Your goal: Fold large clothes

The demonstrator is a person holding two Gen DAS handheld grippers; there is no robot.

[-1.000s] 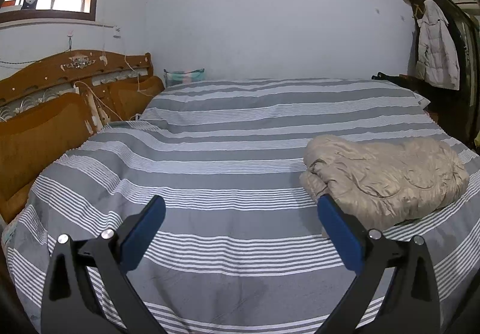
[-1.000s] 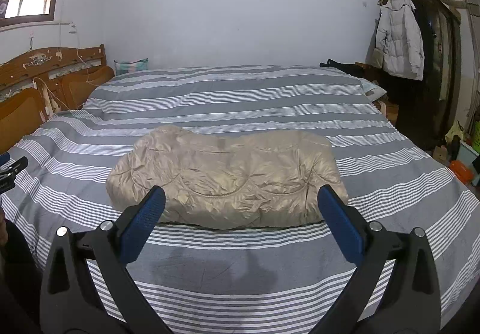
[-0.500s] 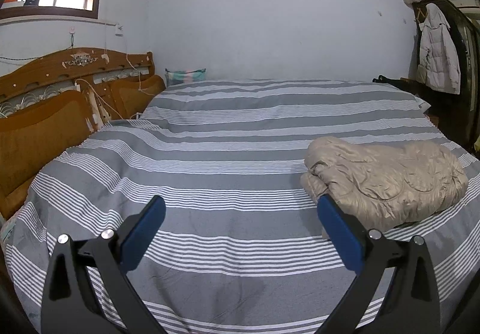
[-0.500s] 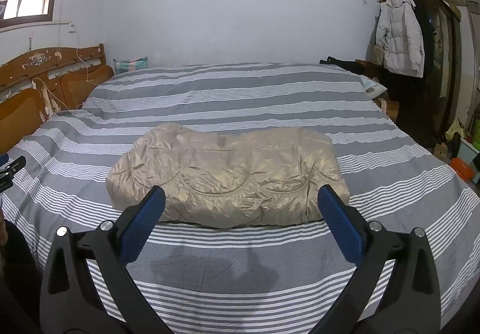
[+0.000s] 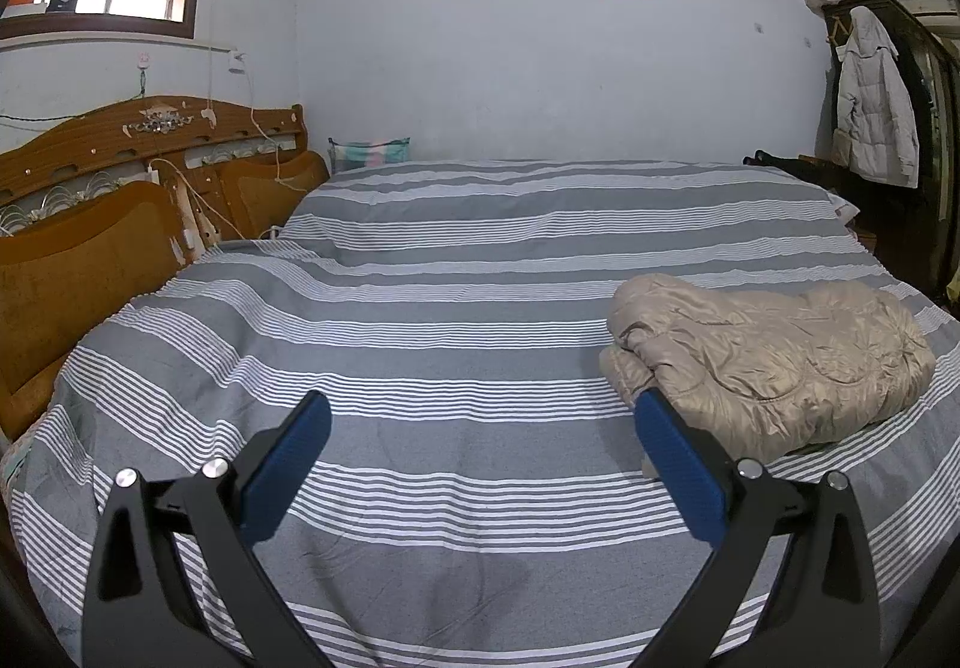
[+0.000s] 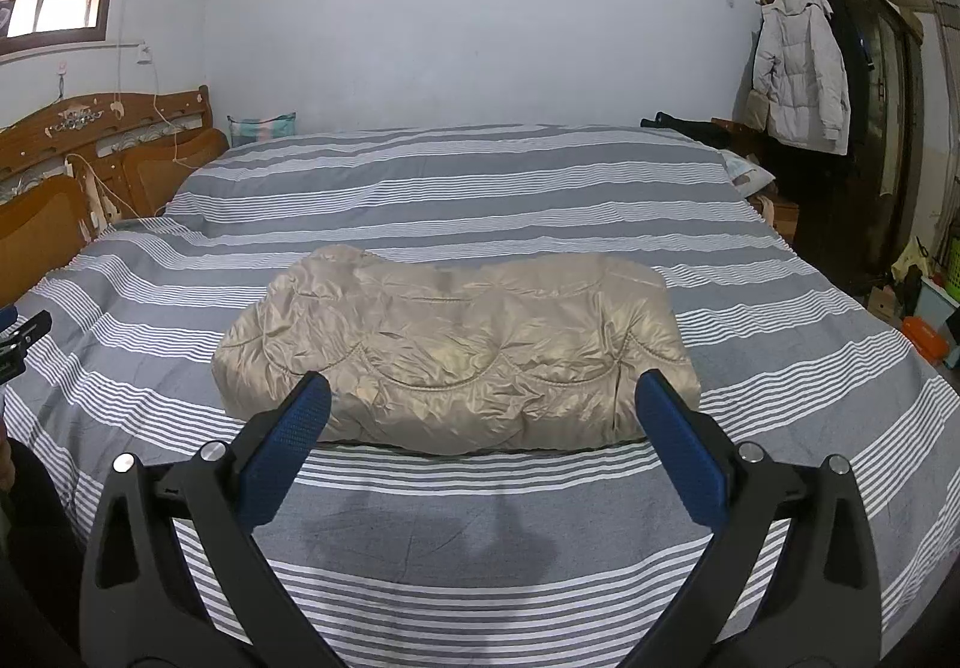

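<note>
A big bed (image 6: 480, 176) with a striped cover in my room.
My left hand-held gripper (image 5: 480, 422) and right hand-held gripper (image 6: 480, 398) are both wide and hold nothing; only the right view shows the whole folded tan jacket (image 6: 456, 344).

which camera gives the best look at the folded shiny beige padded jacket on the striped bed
The right wrist view: the folded shiny beige padded jacket lies centred and whole beyond the open right gripper. The left wrist view shows it off to the right, partly behind a finger.
</note>
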